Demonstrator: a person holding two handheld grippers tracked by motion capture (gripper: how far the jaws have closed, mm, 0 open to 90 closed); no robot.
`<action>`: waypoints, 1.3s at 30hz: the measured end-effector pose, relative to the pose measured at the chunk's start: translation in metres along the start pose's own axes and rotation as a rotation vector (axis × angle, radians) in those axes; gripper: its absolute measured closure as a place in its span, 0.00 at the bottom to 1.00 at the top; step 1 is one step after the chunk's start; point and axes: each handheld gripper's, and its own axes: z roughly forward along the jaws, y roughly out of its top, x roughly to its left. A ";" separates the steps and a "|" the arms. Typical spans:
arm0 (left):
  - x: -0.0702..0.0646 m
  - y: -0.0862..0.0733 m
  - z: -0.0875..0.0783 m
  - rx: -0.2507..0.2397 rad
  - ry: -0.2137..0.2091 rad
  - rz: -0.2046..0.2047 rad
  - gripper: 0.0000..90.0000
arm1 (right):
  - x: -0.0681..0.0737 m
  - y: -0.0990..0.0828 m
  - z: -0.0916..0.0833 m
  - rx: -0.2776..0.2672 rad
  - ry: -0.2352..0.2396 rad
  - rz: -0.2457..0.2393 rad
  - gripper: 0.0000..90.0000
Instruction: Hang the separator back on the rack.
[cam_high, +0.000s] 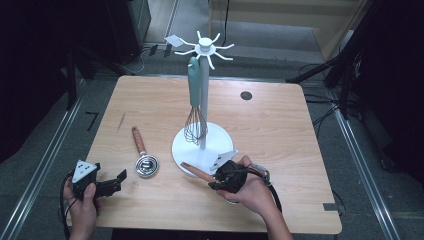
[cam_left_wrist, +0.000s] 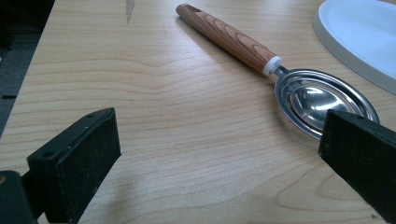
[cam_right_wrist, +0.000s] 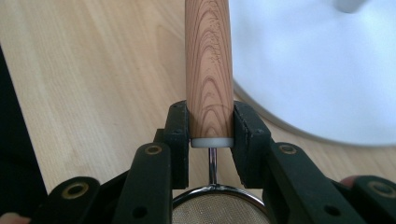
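- Far left, the left claw (cam_high: 116, 181) sits low near the front edge of the wooden surface (cam_high: 280, 130), spread wide with nothing in it.
- Just past its tips lies a spoon (cam_high: 143, 159) with a wooden handle, flat on the surface, its metal bowl end nearest the claw and not touching it.
- Middle: a white rack (cam_high: 203, 95) on a round base, with a teal-handled whisk (cam_high: 195, 102) hanging from one of the top hooks, wires down over the base.
- Right of the base, the right claw (cam_high: 216, 179) is clamped on a strainer (cam_right_wrist: 208, 70) at the bottom of its wooden handle, just above the mesh ring. The handle tip reaches over the base's rim.
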 end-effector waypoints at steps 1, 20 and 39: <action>0.000 0.000 0.000 0.000 0.000 0.000 0.00 | -0.003 -0.003 -0.004 -0.013 -0.007 0.015 0.79; 0.000 0.000 0.000 -0.002 0.001 -0.001 0.00 | -0.032 -0.030 -0.043 -0.244 -0.157 0.168 0.79; 0.000 0.000 0.000 -0.003 0.005 -0.001 0.00 | -0.033 -0.035 -0.070 -0.474 -0.248 0.227 0.79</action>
